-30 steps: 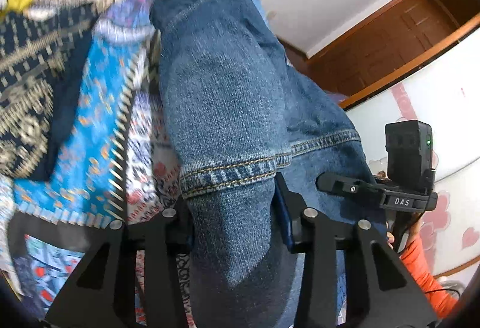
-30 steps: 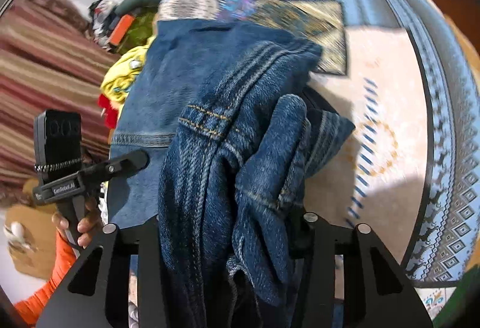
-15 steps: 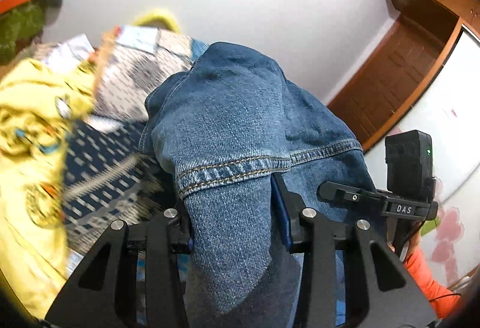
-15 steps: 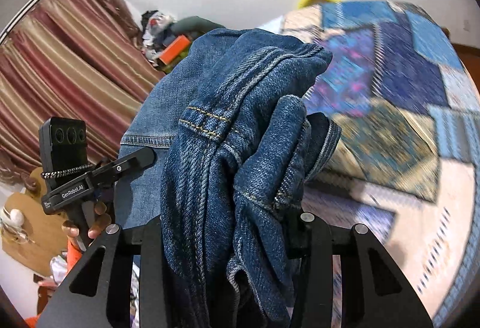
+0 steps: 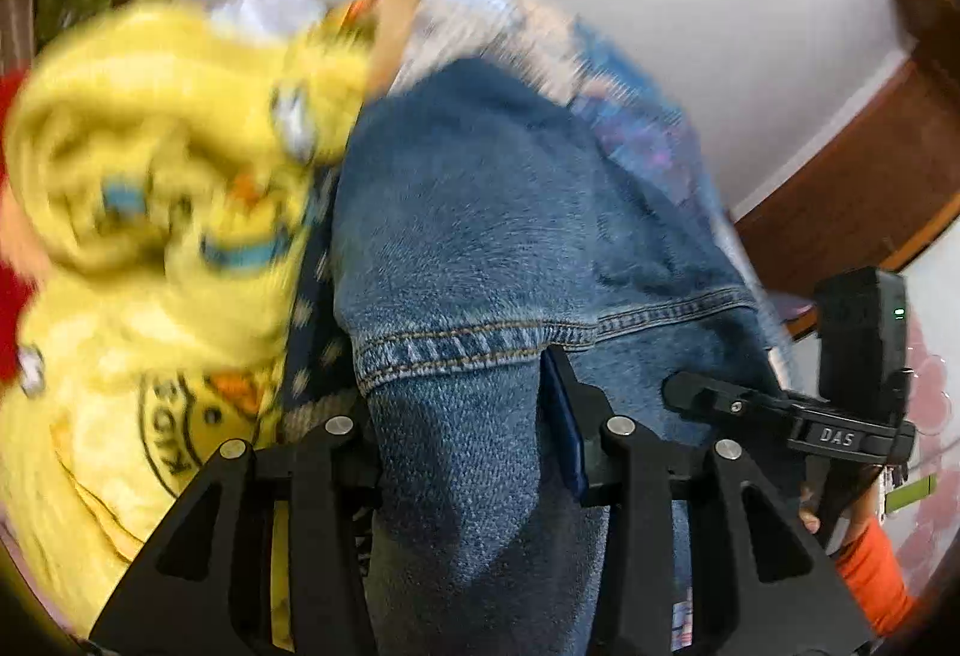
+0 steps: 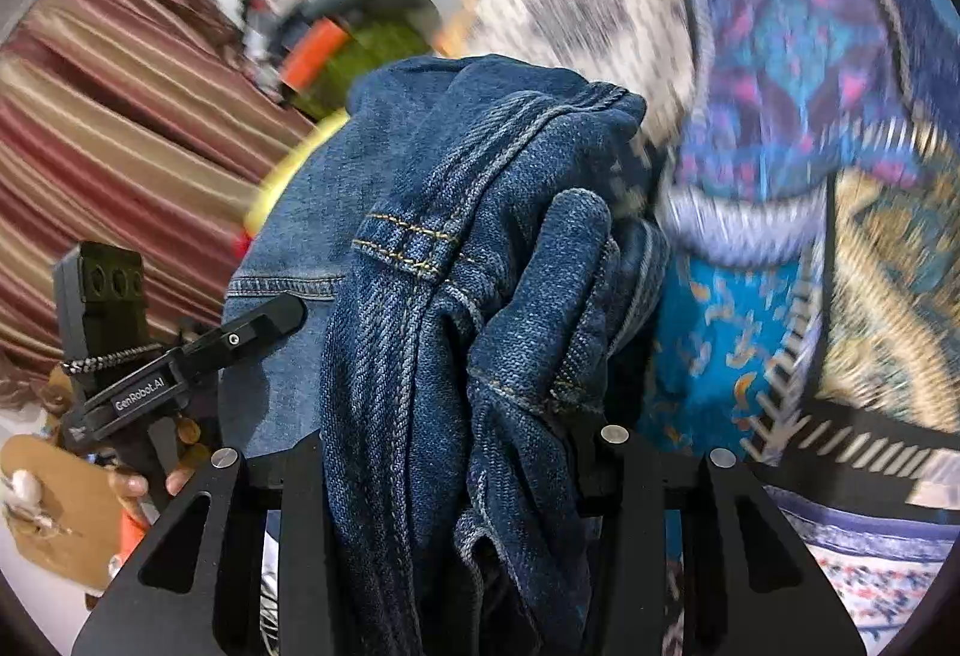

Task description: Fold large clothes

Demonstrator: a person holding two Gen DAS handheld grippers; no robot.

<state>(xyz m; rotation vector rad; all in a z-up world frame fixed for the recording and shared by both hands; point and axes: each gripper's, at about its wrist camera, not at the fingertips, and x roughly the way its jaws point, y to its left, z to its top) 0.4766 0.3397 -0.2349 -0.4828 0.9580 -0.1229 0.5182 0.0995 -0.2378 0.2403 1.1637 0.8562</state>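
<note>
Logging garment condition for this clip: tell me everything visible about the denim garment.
The denim garment is blue, mid-wash cotton-looking denim with orange-yellow double-stitched seams. It hangs bunched and draped, not flat. The left hand-held gripper is clamped on one gathered part below a stitched seam; the right hand-held gripper is clamped on a thicker, darker wad with several folds. Behind it lie a patterned bedspread and a yellow printed garment. Whether it touches either is unclear.

We see the jeans (image 5: 480, 248) between the left gripper (image 5: 462, 434) fingers, bunched up toward twelve o'clock. At nine o'clock lies a heap of clothes (image 5: 156, 188), just beside the jeans. At three o'clock is the right gripper (image 5: 780, 410). Behind the jeans, at one o'clock, lies the bedspread (image 6: 810, 116).
</note>
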